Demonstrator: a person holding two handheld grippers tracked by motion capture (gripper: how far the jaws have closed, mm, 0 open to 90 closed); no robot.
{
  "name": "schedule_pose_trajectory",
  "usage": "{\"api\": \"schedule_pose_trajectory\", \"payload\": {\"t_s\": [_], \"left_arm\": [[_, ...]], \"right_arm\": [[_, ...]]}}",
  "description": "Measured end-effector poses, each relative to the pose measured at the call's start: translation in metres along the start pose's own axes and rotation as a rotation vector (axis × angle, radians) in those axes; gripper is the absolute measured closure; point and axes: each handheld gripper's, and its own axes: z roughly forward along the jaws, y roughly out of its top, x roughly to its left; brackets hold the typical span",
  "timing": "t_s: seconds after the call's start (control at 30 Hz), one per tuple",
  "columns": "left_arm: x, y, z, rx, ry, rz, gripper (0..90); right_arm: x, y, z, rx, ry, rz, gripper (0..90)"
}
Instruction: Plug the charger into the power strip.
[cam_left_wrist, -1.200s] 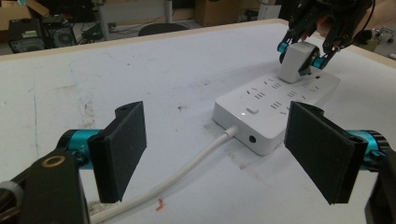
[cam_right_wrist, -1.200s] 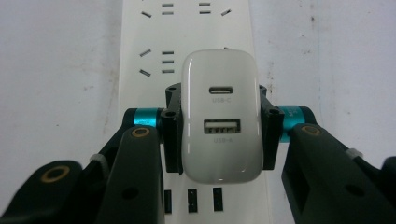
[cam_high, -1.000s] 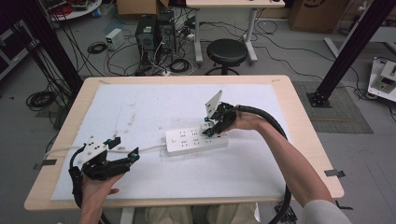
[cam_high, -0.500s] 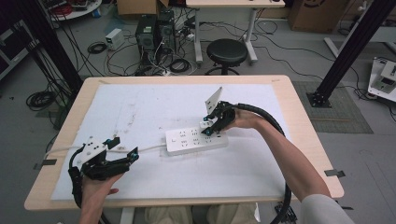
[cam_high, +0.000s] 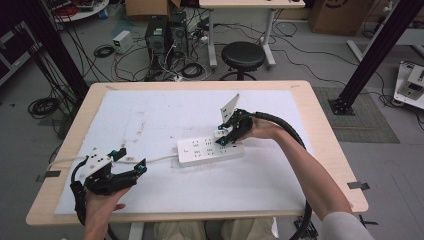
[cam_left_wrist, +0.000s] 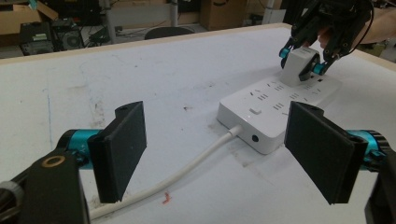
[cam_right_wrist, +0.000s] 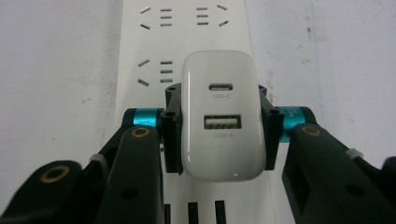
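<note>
Here the right gripper (cam_right_wrist: 219, 135) is clamping a white charger (cam_right_wrist: 221, 116) over the power strip (cam_high: 210, 150).
The left gripper (cam_left_wrist: 224, 154) is resting open.

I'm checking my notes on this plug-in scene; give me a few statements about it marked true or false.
1. The right gripper clamps a white charger. True.
2. The charger is over the power strip. True.
3. The left gripper holds the strip's cable. False: its jaws stand open, with the cable lying on the table between them.
4. The charger's face shows two USB-A ports. False: one USB-C, one USB-A.
</note>
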Motion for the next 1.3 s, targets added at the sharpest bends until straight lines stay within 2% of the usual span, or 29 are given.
{"api": "schedule_pose_trajectory", "payload": {"t_s": [0.1,0.17,0.33,0.37,0.43,0.47,0.5,0.53,0.57,0.63,0.67,0.7,0.83,0.87,0.9,1.03,1.17,1.2,1.23,1.27,1.3], "left_arm": [[0.0,0.001,0.001,-0.003,-0.004,-0.001,21.0],[-0.001,0.004,0.001,-0.009,-0.006,0.007,21.0],[-0.001,0.004,0.0,-0.009,-0.008,0.009,20.9],[0.0,0.004,-0.003,-0.011,-0.002,0.01,21.0],[0.0,0.004,-0.003,-0.011,-0.002,0.01,21.0],[0.0,0.004,-0.003,-0.011,-0.002,0.01,21.0],[0.0,0.003,-0.004,-0.013,0.001,0.002,21.0],[0.0,0.003,-0.004,-0.014,0.001,0.002,21.0],[0.0,0.003,-0.004,-0.014,0.001,0.002,21.0],[0.0,0.003,-0.004,-0.012,-0.001,0.005,21.0],[0.0,0.003,-0.004,-0.012,-0.001,0.005,21.0],[0.0,0.003,-0.001,-0.011,-0.009,0.007,21.0],[0.0,0.005,0.003,-0.011,-0.018,0.012,21.0],[0.0,0.005,0.003,-0.011,-0.018,0.012,21.0],[0.001,0.006,0.006,-0.008,-0.031,0.018,21.0],[0.002,0.008,0.009,-0.006,-0.041,0.023,21.0],[0.005,0.009,0.012,-0.003,-0.045,0.027,21.0],[0.007,0.009,0.013,-0.002,-0.045,0.024,21.0],[0.008,0.009,0.014,-0.003,-0.044,0.026,20.9],[0.008,0.009,0.014,-0.003,-0.044,0.026,20.9],[0.01,0.009,0.016,-0.004,-0.044,0.021,20.9]], "right_arm": [[0.001,0.0,0.0,-0.001,-0.004,0.006,63.4],[0.003,0.002,-0.001,0.013,-0.024,0.001,63.0],[0.004,0.003,0.0,0.02,-0.025,-0.003,62.4],[0.005,0.004,-0.001,0.02,-0.031,0.0,58.0],[0.005,0.004,-0.001,0.017,-0.036,0.002,58.0],[0.005,0.004,-0.001,0.017,-0.036,0.002,54.4],[0.005,0.004,-0.001,0.017,-0.036,0.002,54.4],[0.006,0.003,-0.005,0.001,-0.052,0.025,46.4],[0.006,0.003,-0.005,0.001,-0.052,0.025,46.4],[0.008,0.002,-0.007,-0.008,-0.059,0.038,39.2],[0.008,0.002,-0.007,-0.008,-0.059,0.038,39.2],[0.012,0.0,-0.01,-0.012,-0.06,0.064,32.0],[0.017,-0.001,-0.012,0.003,-0.063,0.092,26.2],[0.019,-0.001,-0.014,0.003,-0.07,0.099,26.2],[0.025,-0.003,-0.018,-0.009,-0.086,0.11,22.1],[0.034,-0.004,-0.025,-0.025,-0.118,0.128,22.1],[0.036,-0.005,-0.028,-0.03,-0.127,0.141,22.1],[0.046,-0.01,-0.041,-0.07,-0.189,0.209,22.1],[0.051,-0.013,-0.046,-0.097,-0.224,0.235,22.1],[0.051,-0.013,-0.046,-0.097,-0.224,0.235,22.1],[0.053,-0.016,-0.05,-0.121,-0.245,0.241,22.1]]}}
